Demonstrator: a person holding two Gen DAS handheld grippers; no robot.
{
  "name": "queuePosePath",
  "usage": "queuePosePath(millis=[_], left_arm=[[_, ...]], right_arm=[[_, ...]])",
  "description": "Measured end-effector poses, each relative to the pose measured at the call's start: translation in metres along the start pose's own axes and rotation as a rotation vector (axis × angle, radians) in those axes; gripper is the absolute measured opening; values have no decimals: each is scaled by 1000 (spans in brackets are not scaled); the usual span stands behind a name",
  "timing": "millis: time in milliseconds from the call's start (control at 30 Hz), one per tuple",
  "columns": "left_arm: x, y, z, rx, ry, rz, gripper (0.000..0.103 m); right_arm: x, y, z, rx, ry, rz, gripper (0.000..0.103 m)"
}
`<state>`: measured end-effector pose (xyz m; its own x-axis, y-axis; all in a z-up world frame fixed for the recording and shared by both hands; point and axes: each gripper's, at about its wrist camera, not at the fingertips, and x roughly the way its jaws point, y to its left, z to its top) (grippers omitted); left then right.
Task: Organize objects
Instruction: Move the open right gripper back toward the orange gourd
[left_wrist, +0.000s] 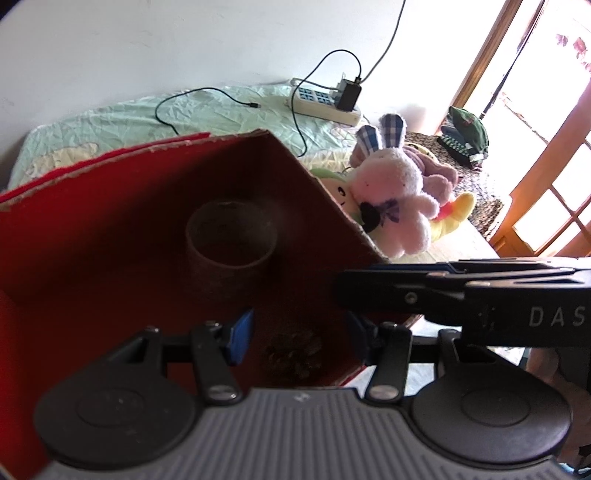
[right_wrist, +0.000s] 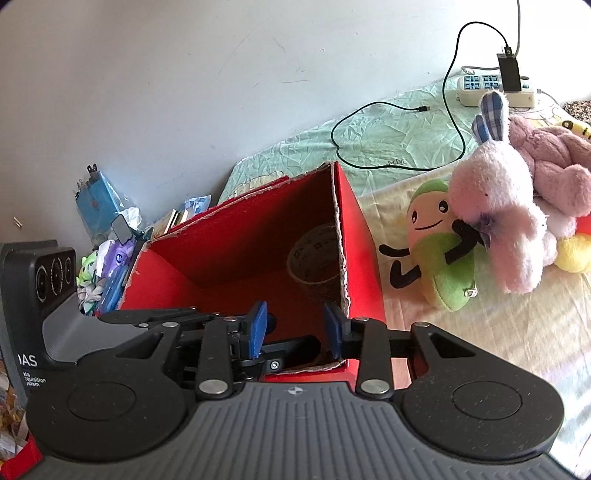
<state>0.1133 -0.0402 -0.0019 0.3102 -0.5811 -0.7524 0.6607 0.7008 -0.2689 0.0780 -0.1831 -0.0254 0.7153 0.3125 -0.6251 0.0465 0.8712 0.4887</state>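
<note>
A red cardboard box (left_wrist: 92, 229) stands open on the bed. Inside it are a brown open-topped cylinder (left_wrist: 231, 243) at the back and a pine cone (left_wrist: 295, 356) on the floor near the front. My left gripper (left_wrist: 299, 339) is open inside the box, its blue pads on either side of the pine cone and not touching it. My right gripper (right_wrist: 295, 330) is open and empty over the box's (right_wrist: 362, 236) near right corner. A pink rabbit plush (right_wrist: 495, 206) lies on a green plush (right_wrist: 443, 258) just right of the box.
More plush toys (right_wrist: 554, 166) are piled to the right. A power strip (right_wrist: 484, 88) with a black charging cable (right_wrist: 369, 162) lies on the green sheet behind. Clutter (right_wrist: 107, 236) sits against the wall at left. A wooden door (left_wrist: 546, 177) is at far right.
</note>
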Motion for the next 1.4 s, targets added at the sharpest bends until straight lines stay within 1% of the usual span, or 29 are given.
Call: queuePosePath(millis=[167, 467, 767, 933, 1100, 1267, 1400], left_arm=[[-5, 0, -2, -20, 4, 64, 59], [-11, -7, -3, -66, 22, 194, 61], [-25, -26, -4, -88, 14, 354, 63], [-36, -38, -7, -114, -6, 423, 63], [-49, -53, -12, -144, -39, 491, 63], [-54, -67, -22, -184, -38, 534, 63], [-53, -75, -32, -229, -32, 554, 63]], right_arm=[[-2, 1, -2, -11, -1, 6, 36], [-9, -3, -4, -11, -10, 37, 36], [-26, -12, -9, -26, -22, 99, 36], [-36, -18, -13, -47, -22, 130, 37], [-43, -28, -17, -46, -3, 167, 37], [-48, -36, -21, -59, 23, 203, 37], [-51, -42, -26, -71, 48, 233, 37]])
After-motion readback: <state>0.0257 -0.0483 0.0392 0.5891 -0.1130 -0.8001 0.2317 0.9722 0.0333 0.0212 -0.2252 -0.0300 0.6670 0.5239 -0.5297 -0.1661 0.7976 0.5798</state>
